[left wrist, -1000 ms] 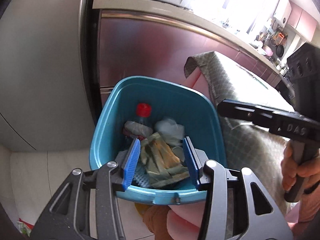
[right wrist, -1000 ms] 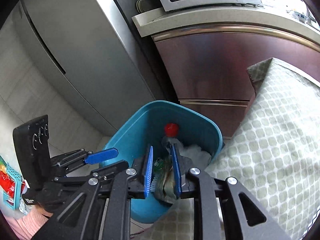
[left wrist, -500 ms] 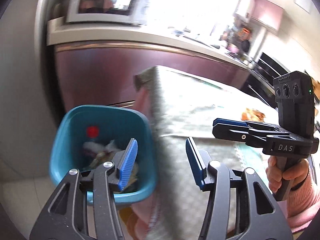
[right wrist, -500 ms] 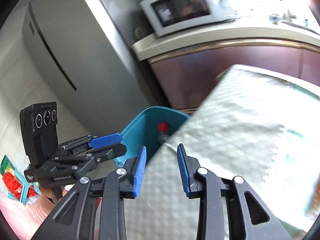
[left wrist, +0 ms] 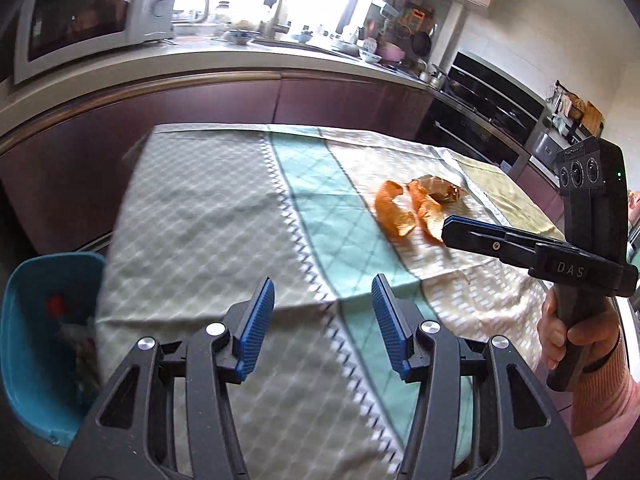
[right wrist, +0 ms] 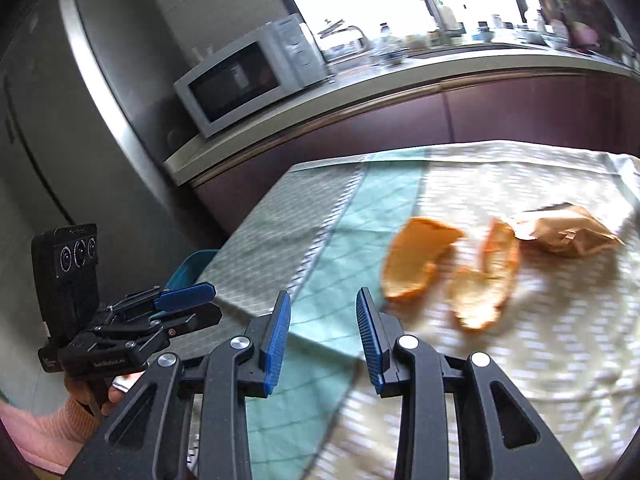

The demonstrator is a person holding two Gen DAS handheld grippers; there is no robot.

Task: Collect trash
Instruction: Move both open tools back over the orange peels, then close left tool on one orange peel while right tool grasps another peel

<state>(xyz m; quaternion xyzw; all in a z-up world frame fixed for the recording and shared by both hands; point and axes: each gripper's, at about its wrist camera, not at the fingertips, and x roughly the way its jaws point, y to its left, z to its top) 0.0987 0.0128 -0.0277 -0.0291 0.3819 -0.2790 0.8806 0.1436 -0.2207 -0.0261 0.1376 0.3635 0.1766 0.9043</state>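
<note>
Two curled orange peels (left wrist: 394,214) (right wrist: 420,260) and a crumpled brown wrapper (left wrist: 438,188) (right wrist: 568,232) lie on the checked tablecloth (left wrist: 200,220). The blue trash bin (left wrist: 28,320) stands on the floor off the table's left end, with a red-capped bottle and wrappers inside. My left gripper (left wrist: 322,284) hovers over the table's near edge, open and empty. My right gripper (right wrist: 323,294) is open and empty too, a short way in front of the nearest peel. In the left wrist view its fingers (left wrist: 460,232) reach almost to the peels.
A dark purple cabinet run with a microwave (left wrist: 88,16) and a cluttered counter stands behind the table. A steel fridge (right wrist: 100,100) is at the left. An oven (left wrist: 492,120) is at the far right. A hand in a pink sleeve (left wrist: 576,328) holds each gripper.
Both grippers have swung right from above the bin to above the table. The wrapper the right gripper held over the bin is gone from its jaws, which now stand wider.
</note>
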